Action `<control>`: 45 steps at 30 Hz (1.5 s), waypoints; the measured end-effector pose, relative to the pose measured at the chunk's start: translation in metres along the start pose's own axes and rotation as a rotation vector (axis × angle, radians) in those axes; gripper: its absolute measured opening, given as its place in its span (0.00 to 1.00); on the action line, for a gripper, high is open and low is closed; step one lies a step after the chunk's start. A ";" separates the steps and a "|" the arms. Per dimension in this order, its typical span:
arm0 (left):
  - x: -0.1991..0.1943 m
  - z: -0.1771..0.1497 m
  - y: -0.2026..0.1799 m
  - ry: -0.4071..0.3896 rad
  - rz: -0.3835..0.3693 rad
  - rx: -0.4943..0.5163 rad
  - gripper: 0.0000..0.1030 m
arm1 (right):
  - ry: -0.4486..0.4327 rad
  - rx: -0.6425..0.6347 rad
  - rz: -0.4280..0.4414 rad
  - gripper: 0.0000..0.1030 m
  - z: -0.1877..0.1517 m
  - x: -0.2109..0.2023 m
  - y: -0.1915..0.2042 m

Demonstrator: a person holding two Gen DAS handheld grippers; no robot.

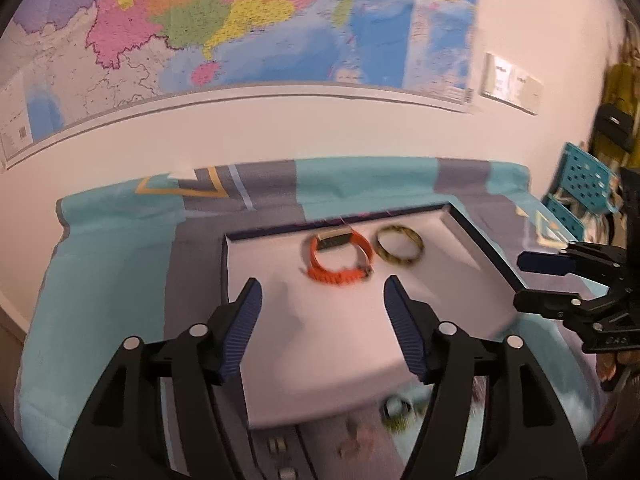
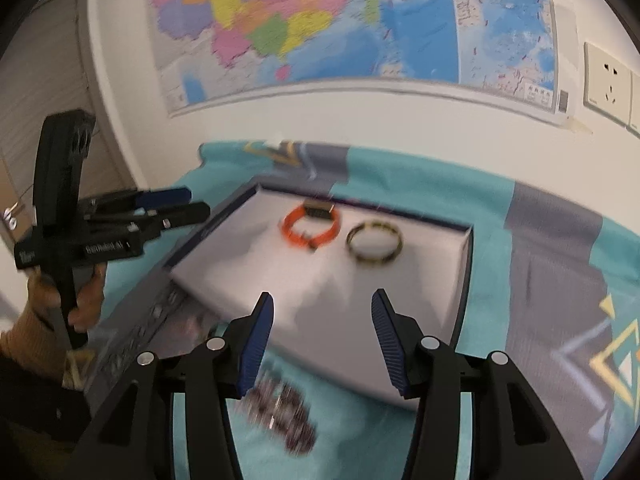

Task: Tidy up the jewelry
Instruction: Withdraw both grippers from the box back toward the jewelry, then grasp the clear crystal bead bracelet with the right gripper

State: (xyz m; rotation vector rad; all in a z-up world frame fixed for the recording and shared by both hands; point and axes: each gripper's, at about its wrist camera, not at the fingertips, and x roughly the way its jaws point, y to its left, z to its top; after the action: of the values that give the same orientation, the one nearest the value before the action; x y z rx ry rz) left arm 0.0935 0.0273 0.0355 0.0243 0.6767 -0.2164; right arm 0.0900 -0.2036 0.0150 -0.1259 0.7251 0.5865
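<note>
Both tongs, left [image 1: 322,294] and right [image 2: 322,307], gape empty; orange bracelet [image 1: 339,258] lies ahead in tray [image 1: 472,232].

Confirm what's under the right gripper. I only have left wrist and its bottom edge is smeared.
Observer: In the right wrist view, a dark beaded piece lies on the teal cloth, just short of the tray's near edge. It is too blurred to tell bracelet from necklace.
Operator: Right gripper holding anything?
Observer: No. The right gripper is open with nothing between its fingers, pointing over the white tray.
Operator: Where's my left gripper from that side?
Observer: The left gripper has its fingertips left of the tray's left rim, clear of the orange watch.
</note>
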 end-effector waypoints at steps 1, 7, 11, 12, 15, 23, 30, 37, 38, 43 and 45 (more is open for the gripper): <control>-0.005 -0.007 -0.001 0.000 -0.004 0.005 0.62 | 0.009 -0.006 -0.005 0.47 -0.006 -0.002 0.004; -0.016 -0.044 -0.004 0.037 -0.023 0.002 0.63 | 0.081 -0.008 -0.007 0.47 -0.047 -0.003 0.016; -0.016 -0.066 -0.009 0.064 -0.003 0.004 0.64 | 0.108 -0.020 -0.015 0.47 -0.065 -0.001 0.024; -0.016 -0.071 -0.011 0.069 0.001 0.005 0.64 | 0.113 -0.030 -0.025 0.47 -0.068 -0.001 0.026; -0.018 -0.081 -0.014 0.087 -0.002 0.007 0.64 | 0.115 -0.046 -0.018 0.47 -0.073 -0.001 0.034; -0.019 -0.088 -0.015 0.098 0.002 -0.004 0.68 | 0.102 -0.140 -0.038 0.47 -0.070 0.012 0.060; -0.019 -0.092 -0.014 0.105 -0.004 -0.017 0.71 | 0.114 -0.166 -0.061 0.29 -0.067 0.023 0.066; -0.017 -0.095 -0.011 0.114 -0.014 -0.034 0.71 | 0.114 -0.146 -0.034 0.07 -0.070 0.017 0.063; -0.017 -0.095 -0.011 0.115 -0.014 -0.035 0.71 | 0.108 -0.134 -0.029 0.07 -0.070 0.015 0.062; -0.015 -0.096 -0.012 0.118 -0.015 -0.035 0.71 | 0.059 -0.030 0.030 0.07 -0.060 -0.001 0.044; -0.015 -0.096 -0.011 0.117 -0.017 -0.035 0.71 | 0.034 0.005 0.057 0.07 -0.056 -0.009 0.038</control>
State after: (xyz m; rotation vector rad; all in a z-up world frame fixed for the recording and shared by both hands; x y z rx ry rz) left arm 0.0206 0.0280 -0.0296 -0.0027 0.7970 -0.2203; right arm 0.0310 -0.1935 -0.0173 -0.1113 0.7644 0.6386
